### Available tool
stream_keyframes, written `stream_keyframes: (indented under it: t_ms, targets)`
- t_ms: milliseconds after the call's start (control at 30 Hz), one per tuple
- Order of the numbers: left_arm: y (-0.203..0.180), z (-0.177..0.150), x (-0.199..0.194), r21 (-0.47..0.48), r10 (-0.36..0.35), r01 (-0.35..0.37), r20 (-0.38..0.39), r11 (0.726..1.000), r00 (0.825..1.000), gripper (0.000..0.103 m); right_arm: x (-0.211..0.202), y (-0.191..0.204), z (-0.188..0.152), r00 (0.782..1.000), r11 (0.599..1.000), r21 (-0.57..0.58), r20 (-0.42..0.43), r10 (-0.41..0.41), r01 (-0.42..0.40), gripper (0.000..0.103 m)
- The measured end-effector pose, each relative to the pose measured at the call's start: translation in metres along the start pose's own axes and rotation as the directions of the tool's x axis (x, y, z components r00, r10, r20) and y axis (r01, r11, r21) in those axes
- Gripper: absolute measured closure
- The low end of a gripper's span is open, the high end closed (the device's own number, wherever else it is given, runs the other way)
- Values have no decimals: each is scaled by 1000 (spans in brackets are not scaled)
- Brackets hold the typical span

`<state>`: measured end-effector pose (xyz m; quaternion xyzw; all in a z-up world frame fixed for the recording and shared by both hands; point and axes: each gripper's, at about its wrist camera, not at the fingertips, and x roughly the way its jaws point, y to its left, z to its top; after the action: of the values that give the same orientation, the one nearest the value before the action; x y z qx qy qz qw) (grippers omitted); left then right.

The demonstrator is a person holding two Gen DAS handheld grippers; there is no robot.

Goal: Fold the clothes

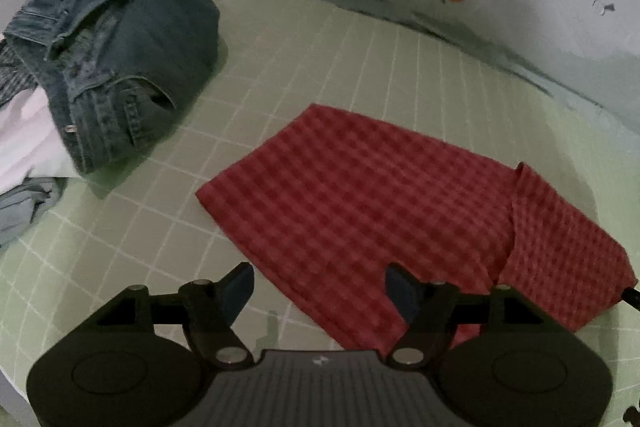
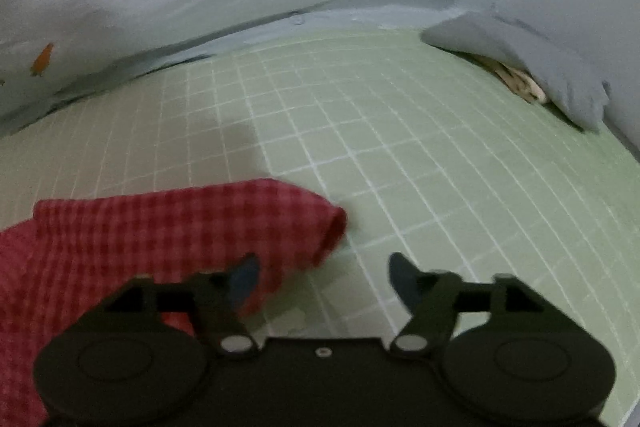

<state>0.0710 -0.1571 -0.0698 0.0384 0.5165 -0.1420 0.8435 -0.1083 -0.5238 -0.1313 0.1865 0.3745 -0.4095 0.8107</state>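
Red checked cloth [image 1: 380, 203] under left fingers [image 1: 240, 287], beside right fingers [image 2: 402, 273], both pairs apart, empty

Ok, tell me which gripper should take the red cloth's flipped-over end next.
Probably the right gripper. Its open jaws sit right beside the turned-over end of the red cloth. The left gripper, also open and empty, hovers over the cloth's near edge, away from that end.

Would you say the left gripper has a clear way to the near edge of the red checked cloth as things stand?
Probably yes. The left gripper hangs open just above the red checked cloth, whose near edge lies flat on the green sheet, with nothing between them.
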Motion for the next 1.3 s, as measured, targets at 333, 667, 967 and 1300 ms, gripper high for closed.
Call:
stream_keyframes:
  t_ms: [333, 667, 967, 1300]
  targets:
    - [23, 10, 44, -89, 49, -63, -153, 994, 987, 22, 23, 36, -1, 983, 989, 8, -109, 150, -150, 6]
    - [23, 29, 82, -87, 74, -95, -223, 992, 972, 22, 68, 95, 52, 986, 984, -95, -76, 147, -154, 13]
    - [18, 41, 100, -8, 107, -112, -230, 994, 967, 7, 52, 170, 70, 990, 959, -262, 59, 126, -106, 9]
    - [25, 35, 98, 22, 98, -95, -231, 995, 968, 4, 39, 247, 27, 960, 868, -422, -23, 279, -262, 4]
